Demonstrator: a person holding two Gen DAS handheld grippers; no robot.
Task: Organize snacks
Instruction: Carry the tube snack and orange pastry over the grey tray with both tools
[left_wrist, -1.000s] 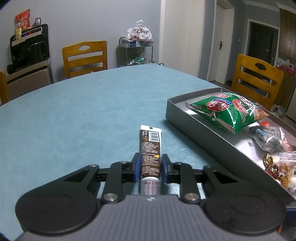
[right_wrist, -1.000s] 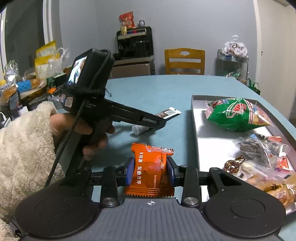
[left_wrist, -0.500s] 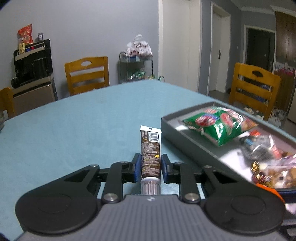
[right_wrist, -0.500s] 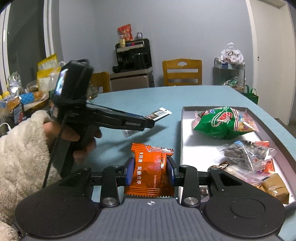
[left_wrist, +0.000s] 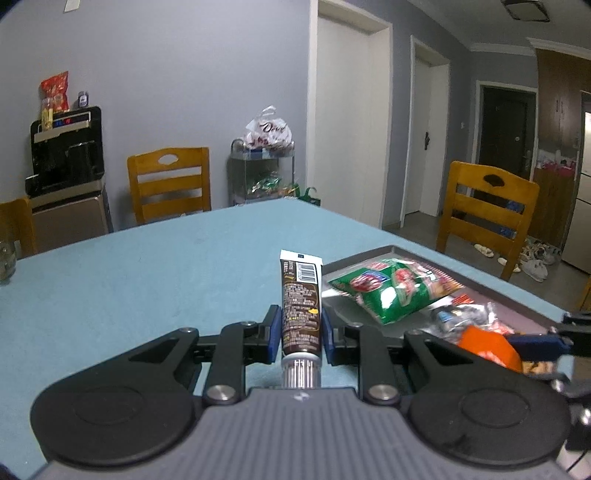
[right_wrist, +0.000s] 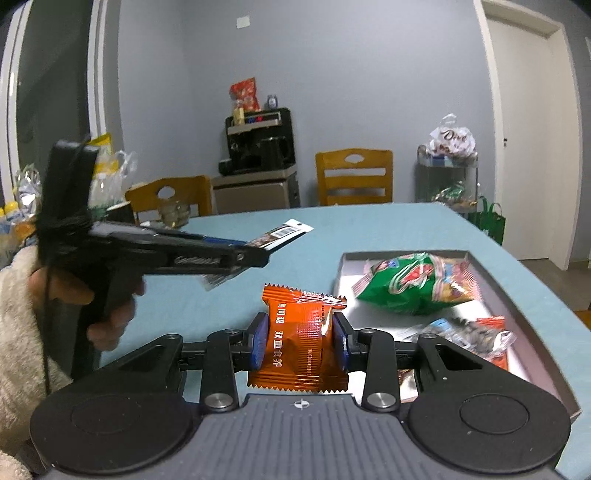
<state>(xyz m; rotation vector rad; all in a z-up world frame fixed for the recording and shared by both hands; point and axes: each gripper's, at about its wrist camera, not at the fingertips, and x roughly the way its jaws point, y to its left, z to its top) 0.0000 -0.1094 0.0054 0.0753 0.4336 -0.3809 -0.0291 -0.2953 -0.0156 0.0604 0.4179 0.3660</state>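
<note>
My left gripper (left_wrist: 300, 334) is shut on a brown tube (left_wrist: 300, 306) with a silver cap, held above the blue table. In the right wrist view the same left gripper (right_wrist: 255, 254) juts in from the left with the tube (right_wrist: 282, 234) sticking out past its tips. My right gripper (right_wrist: 300, 341) is shut on an orange snack packet (right_wrist: 301, 332), which also shows in the left wrist view as an orange packet (left_wrist: 487, 347) at the right edge. A grey tray (right_wrist: 491, 273) to the right holds a green bag (right_wrist: 413, 282) and several small wrapped snacks (right_wrist: 469, 332).
The blue table (left_wrist: 129, 280) stretches ahead and to the left. Wooden chairs (left_wrist: 170, 181) stand around it, one (left_wrist: 487, 210) beyond the tray. A black machine (right_wrist: 258, 144) and a cart with bags (right_wrist: 447, 166) stand by the far wall. A person's sleeve (right_wrist: 18, 332) holds the left gripper.
Both grippers have risen with their snacks. The left one has lifted the tube off the table and swung toward the tray, which now sits lower and closer in both views.
</note>
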